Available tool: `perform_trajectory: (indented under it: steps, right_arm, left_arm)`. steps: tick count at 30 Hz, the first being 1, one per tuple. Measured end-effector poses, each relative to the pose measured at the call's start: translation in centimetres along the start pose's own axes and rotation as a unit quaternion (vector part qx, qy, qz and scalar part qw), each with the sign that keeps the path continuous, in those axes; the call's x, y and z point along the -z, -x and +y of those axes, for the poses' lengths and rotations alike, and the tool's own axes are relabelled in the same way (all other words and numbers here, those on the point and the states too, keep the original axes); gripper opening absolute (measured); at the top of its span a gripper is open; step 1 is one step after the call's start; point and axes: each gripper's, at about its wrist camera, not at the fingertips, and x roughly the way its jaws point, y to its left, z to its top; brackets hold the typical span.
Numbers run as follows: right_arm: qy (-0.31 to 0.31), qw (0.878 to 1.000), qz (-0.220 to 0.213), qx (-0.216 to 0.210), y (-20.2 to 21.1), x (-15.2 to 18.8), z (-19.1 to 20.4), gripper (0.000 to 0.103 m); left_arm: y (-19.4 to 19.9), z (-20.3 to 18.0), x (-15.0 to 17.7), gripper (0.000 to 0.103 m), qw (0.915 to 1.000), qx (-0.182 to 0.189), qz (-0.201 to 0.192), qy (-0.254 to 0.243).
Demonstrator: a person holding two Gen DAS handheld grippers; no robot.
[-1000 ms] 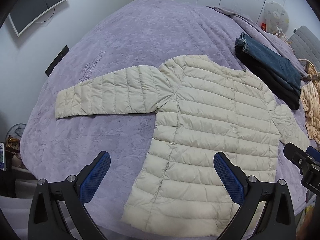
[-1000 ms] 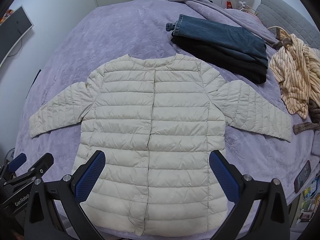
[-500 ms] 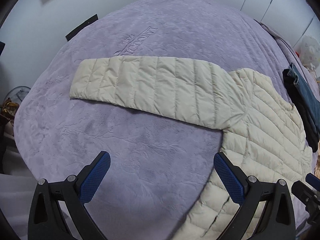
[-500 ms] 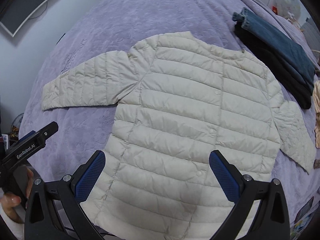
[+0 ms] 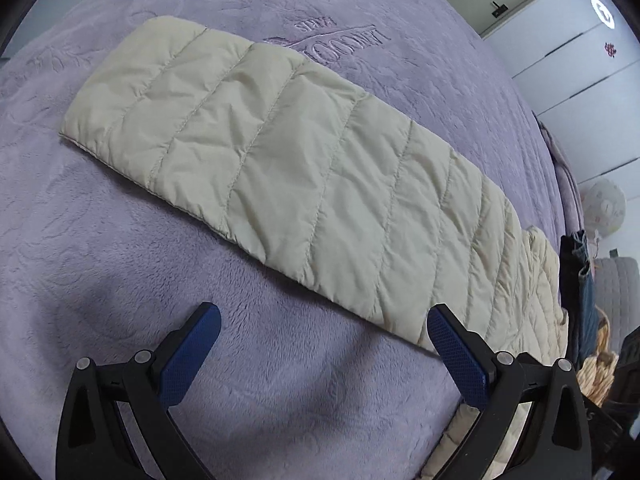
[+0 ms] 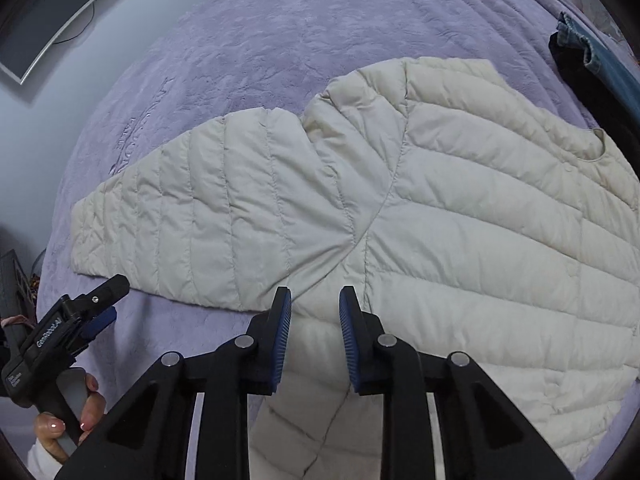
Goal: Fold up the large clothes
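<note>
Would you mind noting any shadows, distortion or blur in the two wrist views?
Left wrist view: soft gripper shadows darken the purple bedspread, fisheye bulges the bed, sleeve sharp. Right wrist view: dark corner vignetting, jacket curves outward, no obvious blur.

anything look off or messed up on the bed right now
Nothing stands out. The cream puffer jacket lies flat and buttoned on the purple bedspread, its sleeve stretched out straight. The folded jeans sit neatly beside it.

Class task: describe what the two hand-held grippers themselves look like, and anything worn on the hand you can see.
Each hand-held gripper, left and right, has a black angular frame with silver rivets and two fingers faced with blue textured pads. The left one's body carries white lettering. The hand shows polished nails and a white sleeve cuff.
</note>
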Motion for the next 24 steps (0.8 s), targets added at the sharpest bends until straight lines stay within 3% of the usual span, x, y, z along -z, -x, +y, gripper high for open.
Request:
perform_trajectory:
  steps: [8,10,12,14,19,24]
  right_arm:
    - [0.001,1.0,0.001,-0.018,-5.5,-0.4,-0.3,0.027]
    - [-0.004,1.0,-0.003,-0.025,-5.7,-0.3,-0.4,0.027]
    - [0.001,1.0,-0.008,-0.027,-5.8,-0.1,-0.3,0.027]
    - [0.007,1.0,-0.014,-0.026,-5.9,0.1,0.0,0.027]
    - [-0.003,0.999,-0.018,-0.035,-6.0,-0.1,-0.3,0.027]
    - [-0.011,0.999,-0.021,-0.046,-6.1,0.1,-0.2,0.027]
  left_arm:
    - [-1.0,0.7,-2.5,0.101,0.997,-0.01,-0.066,0.039]
    - [-0.7,0.6,-3.2,0.067,0.995,-0.037,-0.083,0.041]
    - [-0.4,0.8,-4.1,0.025,0.9949,-0.035,-0.085,0.041]
    - [0.0,0.4,-4.8,0.009,0.9954,-0.013,-0.087,0.04]
    - [4.4,-3.5,-5.7,0.009,0.9905,0.006,-0.132,-0.038]
    - [9.2,-10.8,-4.2,0.009,0.9753,0.041,-0.164,-0.142]
